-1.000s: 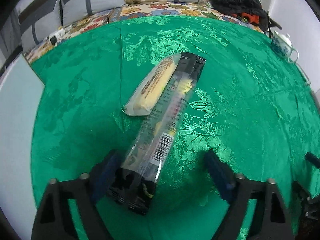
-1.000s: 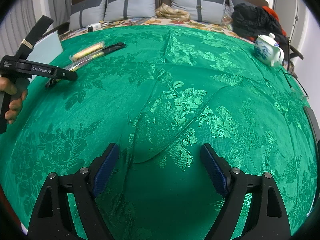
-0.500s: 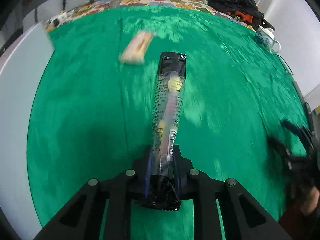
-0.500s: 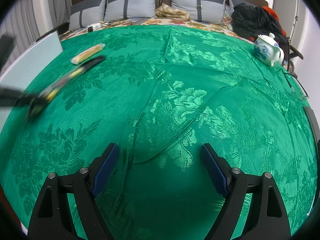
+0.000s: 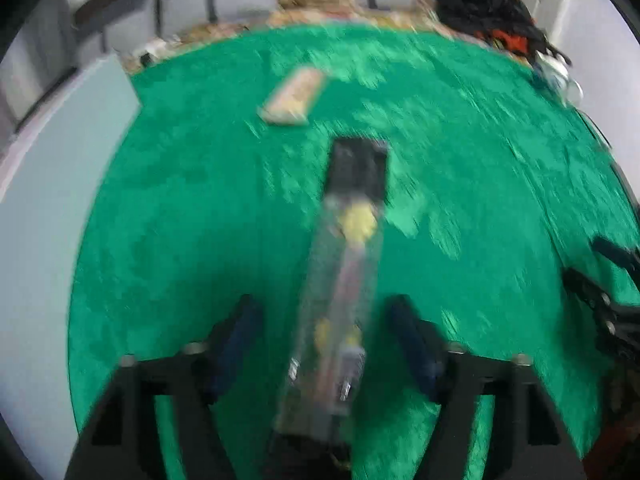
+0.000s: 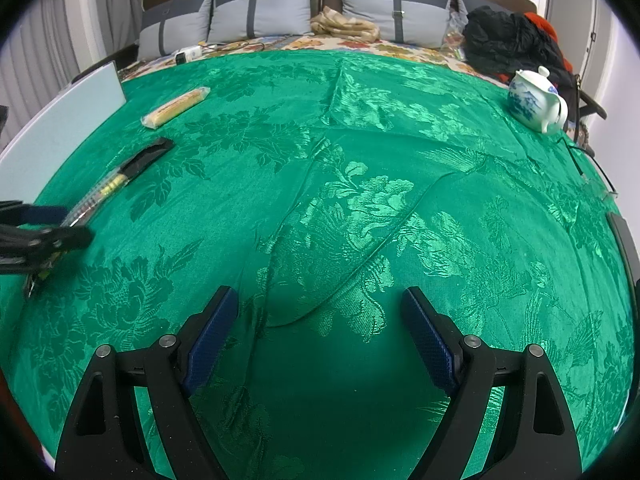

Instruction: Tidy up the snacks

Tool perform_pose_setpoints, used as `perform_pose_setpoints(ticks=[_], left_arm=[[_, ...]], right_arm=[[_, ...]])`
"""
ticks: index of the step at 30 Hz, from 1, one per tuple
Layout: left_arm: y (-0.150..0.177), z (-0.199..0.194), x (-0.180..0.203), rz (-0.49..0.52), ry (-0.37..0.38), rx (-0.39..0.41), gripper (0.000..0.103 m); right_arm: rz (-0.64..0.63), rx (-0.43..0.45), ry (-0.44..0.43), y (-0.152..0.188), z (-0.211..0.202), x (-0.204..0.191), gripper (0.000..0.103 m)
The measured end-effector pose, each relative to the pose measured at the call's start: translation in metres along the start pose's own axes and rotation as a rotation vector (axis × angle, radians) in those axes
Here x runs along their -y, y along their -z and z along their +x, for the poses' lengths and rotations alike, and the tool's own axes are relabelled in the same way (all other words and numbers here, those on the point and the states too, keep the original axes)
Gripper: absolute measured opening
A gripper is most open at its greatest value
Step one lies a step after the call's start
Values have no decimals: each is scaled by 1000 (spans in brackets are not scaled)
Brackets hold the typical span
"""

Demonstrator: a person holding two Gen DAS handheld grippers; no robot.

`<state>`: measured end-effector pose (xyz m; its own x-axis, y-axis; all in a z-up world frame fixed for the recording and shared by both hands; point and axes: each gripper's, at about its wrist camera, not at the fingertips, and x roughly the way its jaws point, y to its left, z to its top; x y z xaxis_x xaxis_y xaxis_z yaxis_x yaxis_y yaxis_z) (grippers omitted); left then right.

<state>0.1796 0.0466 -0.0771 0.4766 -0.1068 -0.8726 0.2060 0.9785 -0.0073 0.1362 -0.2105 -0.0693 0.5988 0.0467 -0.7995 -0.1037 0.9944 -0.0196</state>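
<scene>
A long clear-and-black snack pack (image 5: 348,264) lies on the green cloth, pointing away from me. My left gripper (image 5: 324,332) stands over its near end; the jaws are opening, and the blue pads (image 5: 240,332) stand clear of the pack on both sides. This view is blurred. A yellow snack bar (image 5: 294,96) lies further back, apart from the pack. The right wrist view shows the same pack (image 6: 120,176), the yellow bar (image 6: 176,106) and the left gripper (image 6: 36,224) at the far left. My right gripper (image 6: 316,320) is open over bare cloth, holding nothing.
A white and blue teapot (image 6: 534,100) stands at the back right. A pale board (image 6: 60,128) lies along the left edge. Grey pillows (image 6: 264,16) and a black heap of clothes (image 6: 508,44) sit behind the green cloth (image 6: 360,160).
The left gripper shut on the long pack, drew it away from the yellow bar, and its jaws have now come apart again. The right gripper has not moved.
</scene>
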Motion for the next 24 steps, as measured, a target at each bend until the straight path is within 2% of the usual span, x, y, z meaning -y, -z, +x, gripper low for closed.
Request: perform_pose_setpoints(ticks=[1, 4, 6, 8, 9, 11, 12, 13, 15, 16, 24], left_arm=[[-1, -1, -5, -37, 2, 2, 28], [8, -11, -34, -183, 21, 8, 23], [17, -19, -50, -239, -58, 26, 24], [25, -22, -69, -297, -112, 43, 39], [29, -18, -81, -332, -91, 26, 61], [32, -20, -83, -313, -61, 59, 81], [33, -18, -81, -287, -102, 48, 89], [34, -13, -80, -250, -147, 32, 93], [41, -8, -78, -214, -167, 67, 101], [48, -4, -82, -230, -158, 85, 103], [61, 2, -84, -241, -166, 104, 103]], right_arm=[[0, 0, 0, 0, 0, 0, 86], [0, 0, 0, 0, 0, 0, 86], [0, 0, 0, 0, 0, 0, 86], [0, 0, 0, 0, 0, 0, 86], [0, 0, 0, 0, 0, 0, 86], [0, 0, 1, 0, 0, 0, 86], [0, 0, 0, 0, 0, 0, 86], [0, 0, 1, 0, 0, 0, 86], [0, 0, 1, 0, 0, 0, 86], [0, 0, 1, 0, 0, 0, 86], [0, 1, 2, 0, 0, 0, 86]])
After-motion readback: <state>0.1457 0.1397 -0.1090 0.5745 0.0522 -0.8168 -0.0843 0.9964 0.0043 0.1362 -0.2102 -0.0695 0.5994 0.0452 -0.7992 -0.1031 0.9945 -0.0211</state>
